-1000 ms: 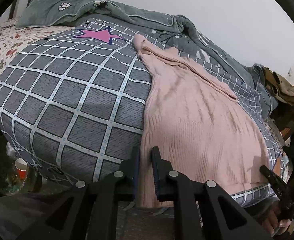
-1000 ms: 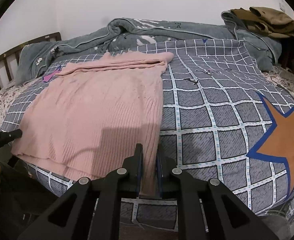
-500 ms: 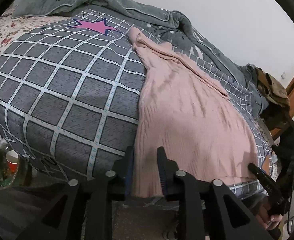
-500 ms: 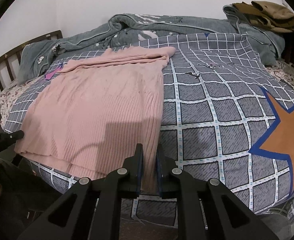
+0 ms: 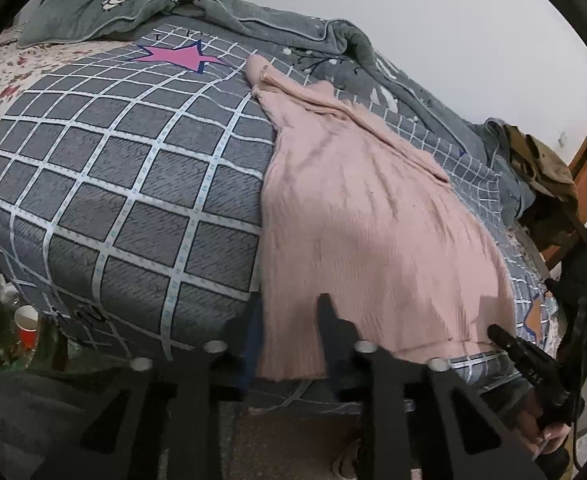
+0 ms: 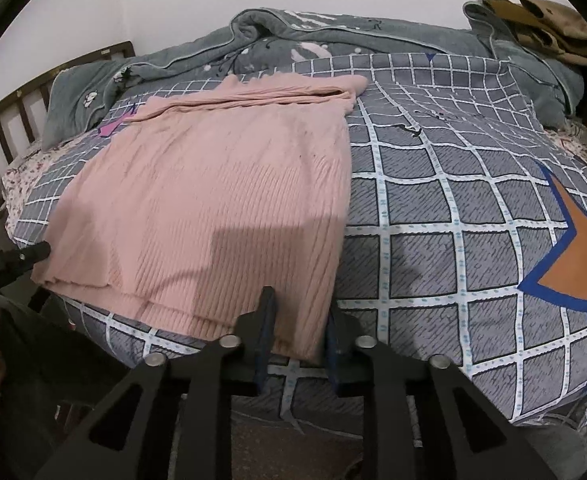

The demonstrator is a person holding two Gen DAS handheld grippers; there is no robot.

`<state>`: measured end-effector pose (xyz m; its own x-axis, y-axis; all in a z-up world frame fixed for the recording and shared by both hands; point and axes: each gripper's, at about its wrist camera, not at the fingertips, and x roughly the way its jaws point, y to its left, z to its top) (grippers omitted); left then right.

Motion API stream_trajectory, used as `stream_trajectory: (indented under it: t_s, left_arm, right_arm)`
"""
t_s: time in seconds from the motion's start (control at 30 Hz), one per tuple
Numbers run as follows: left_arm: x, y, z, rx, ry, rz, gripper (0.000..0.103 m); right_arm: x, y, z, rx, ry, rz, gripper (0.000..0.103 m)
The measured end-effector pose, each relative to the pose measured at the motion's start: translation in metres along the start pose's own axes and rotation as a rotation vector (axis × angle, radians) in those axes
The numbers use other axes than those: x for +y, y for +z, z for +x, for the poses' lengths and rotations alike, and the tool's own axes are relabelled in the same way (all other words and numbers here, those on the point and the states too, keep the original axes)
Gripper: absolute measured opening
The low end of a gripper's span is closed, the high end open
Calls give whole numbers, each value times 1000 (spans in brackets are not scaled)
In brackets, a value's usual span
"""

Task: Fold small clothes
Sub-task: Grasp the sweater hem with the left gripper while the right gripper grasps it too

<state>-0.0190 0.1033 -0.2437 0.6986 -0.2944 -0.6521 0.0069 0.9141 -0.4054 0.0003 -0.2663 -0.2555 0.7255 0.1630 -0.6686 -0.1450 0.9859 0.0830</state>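
A pink ribbed sweater (image 6: 229,200) lies flat on the gray checked bedspread (image 6: 433,208), filling the frame's center left. At bottom center the right gripper (image 6: 299,320) has its 2 fingers parted around the sweater's near hem corner. An orange star (image 6: 577,256) sits at right.

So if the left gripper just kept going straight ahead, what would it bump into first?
Most likely the pink sweater. The left gripper is open, and the sweater's bottom corner already sits between its fingers at the edge of the checked bedcover. Depth is unclear, so it may already touch.
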Motion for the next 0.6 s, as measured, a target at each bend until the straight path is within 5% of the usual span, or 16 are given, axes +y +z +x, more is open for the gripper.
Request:
stream_trajectory:
  t_s: [0.03,0.3,0.6]
  left_arm:
    - [1,0,1,12,2,-9,8]
    - [15,13,-22,-12,-143,-129,7]
    - [-19,82,-58,-151,-261,-130,7]
  right_arm:
    - [0,0,-1,3,13,2,8]
    - [-2,9,-33,-83,112,28,5]
    - [-13,88,-73,-234,266,148,4]
